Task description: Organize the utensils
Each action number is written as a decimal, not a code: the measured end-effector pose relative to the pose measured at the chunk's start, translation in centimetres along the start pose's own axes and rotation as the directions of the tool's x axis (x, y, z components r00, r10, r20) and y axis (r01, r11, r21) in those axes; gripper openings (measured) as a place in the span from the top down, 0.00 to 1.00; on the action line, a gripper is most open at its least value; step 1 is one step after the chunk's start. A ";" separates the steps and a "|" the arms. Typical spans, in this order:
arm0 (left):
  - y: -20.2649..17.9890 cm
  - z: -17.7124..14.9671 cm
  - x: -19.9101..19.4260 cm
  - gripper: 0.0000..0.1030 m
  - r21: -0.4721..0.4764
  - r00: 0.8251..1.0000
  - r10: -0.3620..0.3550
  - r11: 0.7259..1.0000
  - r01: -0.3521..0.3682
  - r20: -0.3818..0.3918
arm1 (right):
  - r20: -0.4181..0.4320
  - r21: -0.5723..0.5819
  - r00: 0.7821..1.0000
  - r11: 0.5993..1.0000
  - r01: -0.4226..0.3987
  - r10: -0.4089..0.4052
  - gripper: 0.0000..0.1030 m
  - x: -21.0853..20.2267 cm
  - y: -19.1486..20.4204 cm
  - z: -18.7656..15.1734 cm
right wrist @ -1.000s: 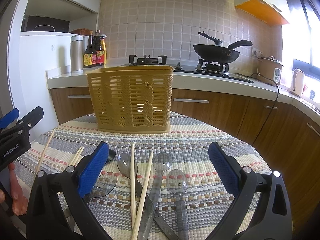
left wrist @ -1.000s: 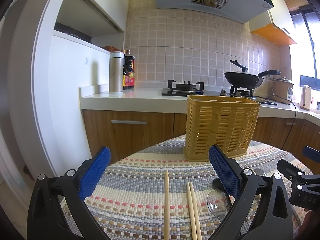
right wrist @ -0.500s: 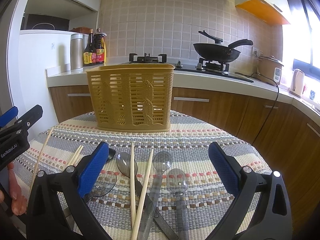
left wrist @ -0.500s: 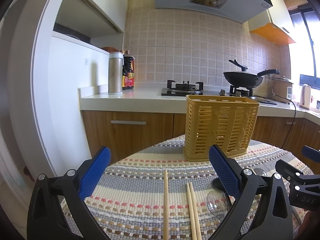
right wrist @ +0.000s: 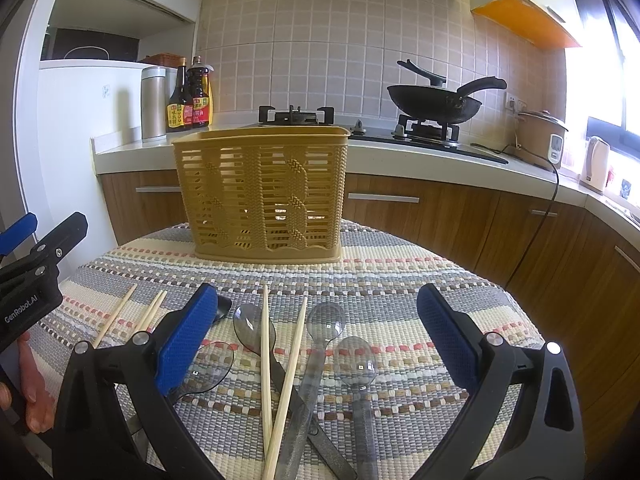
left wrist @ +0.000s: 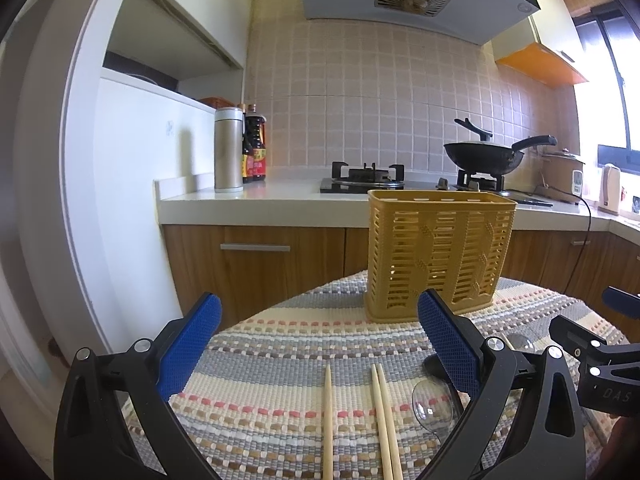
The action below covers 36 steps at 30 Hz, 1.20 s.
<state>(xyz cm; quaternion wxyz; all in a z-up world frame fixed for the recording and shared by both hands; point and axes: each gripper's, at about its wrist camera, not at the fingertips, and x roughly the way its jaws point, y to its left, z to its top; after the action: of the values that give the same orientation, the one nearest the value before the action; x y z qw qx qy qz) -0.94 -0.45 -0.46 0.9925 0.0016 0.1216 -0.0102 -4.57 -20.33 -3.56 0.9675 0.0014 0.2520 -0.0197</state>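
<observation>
A yellow slotted utensil basket (left wrist: pixel 438 256) (right wrist: pixel 262 196) stands upright at the far side of a round table with a striped woven cloth (left wrist: pixel 280 368) (right wrist: pixel 400 292). My left gripper (left wrist: pixel 318 340) is open and empty above three wooden chopsticks (left wrist: pixel 378 416). My right gripper (right wrist: pixel 316 336) is open and empty above two crossed chopsticks (right wrist: pixel 280 376) and several clear plastic spoons (right wrist: pixel 320 344). The left gripper also shows at the left edge of the right wrist view (right wrist: pixel 36 264).
A kitchen counter (left wrist: pixel 280 200) runs behind the table with a gas stove (right wrist: pixel 296 114), a black wok (right wrist: pixel 436 106), a steel flask (left wrist: pixel 228 148), sauce bottles (right wrist: pixel 188 100), a rice cooker (right wrist: pixel 540 134) and a kettle (right wrist: pixel 596 164). A white cabinet (left wrist: pixel 132 200) stands at left.
Both views have shifted very slightly; the basket looks a little lower in the frames. Nothing on the table has moved and both grippers stay open.
</observation>
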 end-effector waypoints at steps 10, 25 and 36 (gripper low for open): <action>0.0 0.1 0.0 0.07 0.003 1.000 0.002 1.000 -0.002 0.002 | 0.000 0.002 1.000 1.000 -0.001 0.001 0.07 0.1 -0.1 0.0; 3.0 1.6 1.4 0.08 -0.079 0.993 -0.060 0.996 0.052 -0.105 | -0.081 0.054 0.996 0.998 0.045 -0.040 0.07 1.1 -1.7 0.8; 6.5 1.9 8.4 0.29 -0.259 0.697 -0.385 0.923 0.285 -0.606 | -0.273 0.002 0.959 0.997 0.081 -0.077 0.07 1.9 -4.4 3.8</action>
<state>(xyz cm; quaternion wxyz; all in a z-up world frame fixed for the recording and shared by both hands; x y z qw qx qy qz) 7.82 5.86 -0.69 0.8677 -0.0893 0.4543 -0.1808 -1.23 -24.86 -1.19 0.9220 0.0005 0.3827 -0.0595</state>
